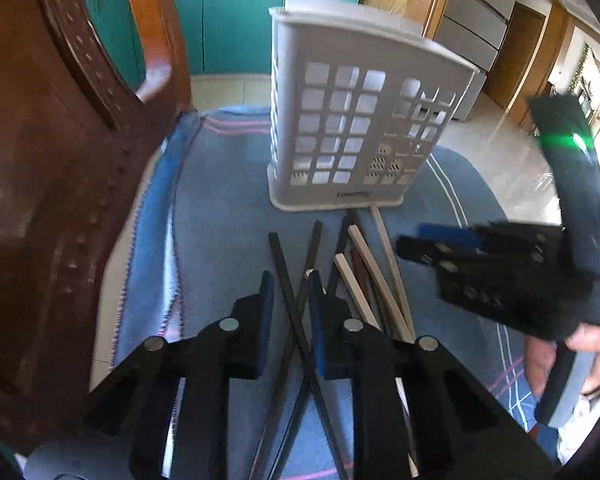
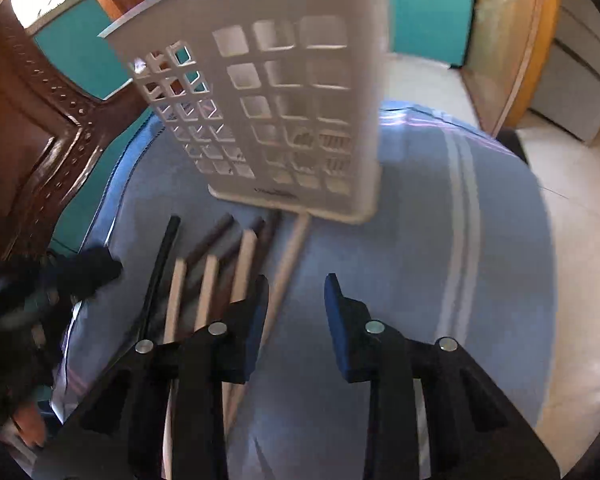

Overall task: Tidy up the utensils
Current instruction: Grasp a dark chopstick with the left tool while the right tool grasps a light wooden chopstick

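Left gripper (image 1: 290,312) of mine narrowed, pads astride crossed black chopsticks (image 1: 296,300), not pressing. Right gripper (image 2: 296,312) part open, empty, pile just left. Chopsticks' long axes run toward grey caddy (image 1: 360,120) beyond. Left nearer.

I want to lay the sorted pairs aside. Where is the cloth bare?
Bare blue cloth lies right of the chopsticks, out to the white stripes, and left of them toward the wooden chair. It is crowded in front of the grey utensil holder.
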Demonstrator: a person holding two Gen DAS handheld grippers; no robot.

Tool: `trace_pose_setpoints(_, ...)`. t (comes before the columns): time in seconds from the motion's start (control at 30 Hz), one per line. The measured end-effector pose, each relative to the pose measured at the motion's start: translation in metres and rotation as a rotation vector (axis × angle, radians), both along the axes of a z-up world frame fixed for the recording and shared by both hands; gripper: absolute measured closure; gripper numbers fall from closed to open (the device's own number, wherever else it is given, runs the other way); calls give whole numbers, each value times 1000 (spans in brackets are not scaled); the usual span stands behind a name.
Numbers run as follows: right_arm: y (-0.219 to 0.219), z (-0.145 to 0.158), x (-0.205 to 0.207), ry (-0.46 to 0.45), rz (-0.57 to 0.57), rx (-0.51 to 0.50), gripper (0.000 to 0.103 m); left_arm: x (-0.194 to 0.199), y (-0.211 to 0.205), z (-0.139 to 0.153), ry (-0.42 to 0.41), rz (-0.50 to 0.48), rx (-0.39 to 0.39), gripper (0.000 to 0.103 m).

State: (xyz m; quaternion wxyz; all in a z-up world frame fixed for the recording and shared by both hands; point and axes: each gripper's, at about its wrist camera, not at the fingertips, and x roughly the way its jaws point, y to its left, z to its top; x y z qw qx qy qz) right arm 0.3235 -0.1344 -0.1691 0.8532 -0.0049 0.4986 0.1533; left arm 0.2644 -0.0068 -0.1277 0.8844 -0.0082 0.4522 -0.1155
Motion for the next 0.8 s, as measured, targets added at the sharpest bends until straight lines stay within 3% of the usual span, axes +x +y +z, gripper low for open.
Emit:
trace_pose_setpoints(0.17, 15, -14, 9, -14, 22, -74, 76, 4, -2, -16, 41, 9, 10, 85)
trace_pose_setpoints(0.23, 20, -13, 9, -20, 45, -114, 89, 10, -3, -24, 63, 15, 4, 85)
trace_pose_setpoints(0.4, 8, -11, 3, -31, 64, -128, 96, 12, -6, -35, 90, 20, -3, 85)
trace_pose_setpoints(0.53, -9, -5, -2, -69, 36, -152, 96, 15, -14, -47, 97, 29, 0, 91)
trace_pose_setpoints(0.8, -14, -16, -8, -71, 36, -194, 96, 9, -23, -56, 84, 71, 15, 91)
